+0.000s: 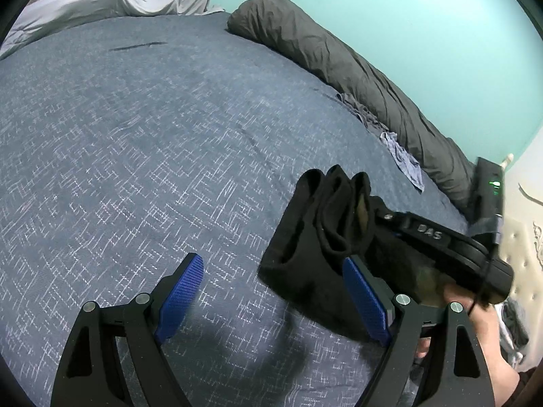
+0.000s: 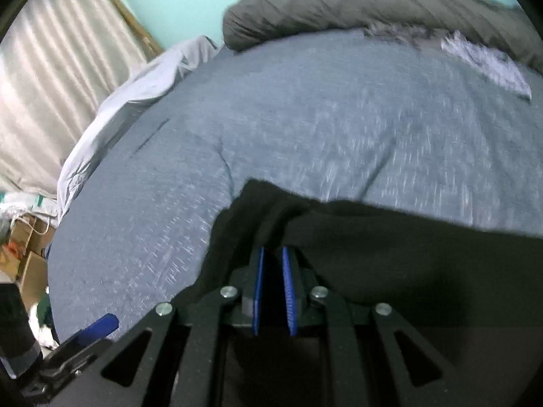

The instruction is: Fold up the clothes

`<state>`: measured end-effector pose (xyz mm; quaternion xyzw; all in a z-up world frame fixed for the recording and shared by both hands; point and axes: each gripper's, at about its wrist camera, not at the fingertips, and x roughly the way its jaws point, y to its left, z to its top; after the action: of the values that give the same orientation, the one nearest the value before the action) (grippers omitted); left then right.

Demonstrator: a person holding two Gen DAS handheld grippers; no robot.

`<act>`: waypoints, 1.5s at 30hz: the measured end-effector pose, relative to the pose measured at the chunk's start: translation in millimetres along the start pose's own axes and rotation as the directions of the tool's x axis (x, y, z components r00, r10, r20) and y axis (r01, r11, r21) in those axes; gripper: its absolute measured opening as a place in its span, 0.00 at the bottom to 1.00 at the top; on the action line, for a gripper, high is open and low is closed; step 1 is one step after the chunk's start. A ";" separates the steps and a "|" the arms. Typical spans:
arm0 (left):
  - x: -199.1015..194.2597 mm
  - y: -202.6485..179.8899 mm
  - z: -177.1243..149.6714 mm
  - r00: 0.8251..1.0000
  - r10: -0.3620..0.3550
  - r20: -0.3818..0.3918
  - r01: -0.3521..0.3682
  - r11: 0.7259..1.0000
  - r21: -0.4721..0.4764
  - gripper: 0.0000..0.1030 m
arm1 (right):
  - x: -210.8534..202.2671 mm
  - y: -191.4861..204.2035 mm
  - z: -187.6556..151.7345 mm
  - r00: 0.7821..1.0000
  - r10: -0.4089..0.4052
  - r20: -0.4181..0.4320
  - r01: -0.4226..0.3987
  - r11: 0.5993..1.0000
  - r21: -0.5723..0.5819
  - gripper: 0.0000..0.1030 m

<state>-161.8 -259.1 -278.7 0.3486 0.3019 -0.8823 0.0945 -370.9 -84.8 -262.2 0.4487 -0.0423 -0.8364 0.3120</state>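
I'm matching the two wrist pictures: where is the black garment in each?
Left wrist view: black garment lower right of centre, bunched in the right gripper.
Right wrist view: bottom centre to right, pinched at the fingers.
Shared landmark: dark grey rolled duvet against the wall.

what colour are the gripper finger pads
Blue, with a fine ribbed texture; the left gripper's pads show it best in the left wrist view.

Both grippers, left gripper (image 1: 278, 296) and right gripper (image 2: 274, 291), are built from black linkages, silver screws and ribbed blue pads (image 1: 183, 293).
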 end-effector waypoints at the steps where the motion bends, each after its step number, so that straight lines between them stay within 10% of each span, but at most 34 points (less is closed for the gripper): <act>1: 0.2 -0.9 0.8 1.000 -0.004 0.001 0.004 1.000 0.001 0.85 | -6.2 -1.6 0.9 1.000 -0.010 0.016 0.010 1.000 0.006 0.12; 11: 17.4 -36.8 9.3 0.999 -0.050 0.005 0.049 0.994 0.101 0.82 | -58.1 -50.9 -19.9 0.997 -0.056 0.050 0.051 0.994 0.092 0.12; 19: 53.1 -65.7 7.5 0.996 -0.067 -0.053 0.076 0.981 0.179 0.45 | -93.6 -89.7 -43.0 0.994 -0.098 0.046 0.093 0.989 0.114 0.12; 22: 59.0 -66.4 7.2 0.996 -0.072 -0.060 0.082 0.979 0.186 0.11 | -99.6 -97.8 -48.3 0.993 -0.106 0.044 0.101 0.989 0.108 0.12; 45: 44.7 -42.5 5.5 0.991 -0.102 -0.089 0.112 0.987 0.112 0.10 | -85.0 -107.8 -97.5 0.980 -0.195 -0.040 0.199 0.961 0.194 0.12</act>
<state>-214.0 -226.5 -285.7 0.3730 0.2715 -0.8871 0.0138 -313.1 69.7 -296.4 0.4879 -0.0769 -0.8504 0.1815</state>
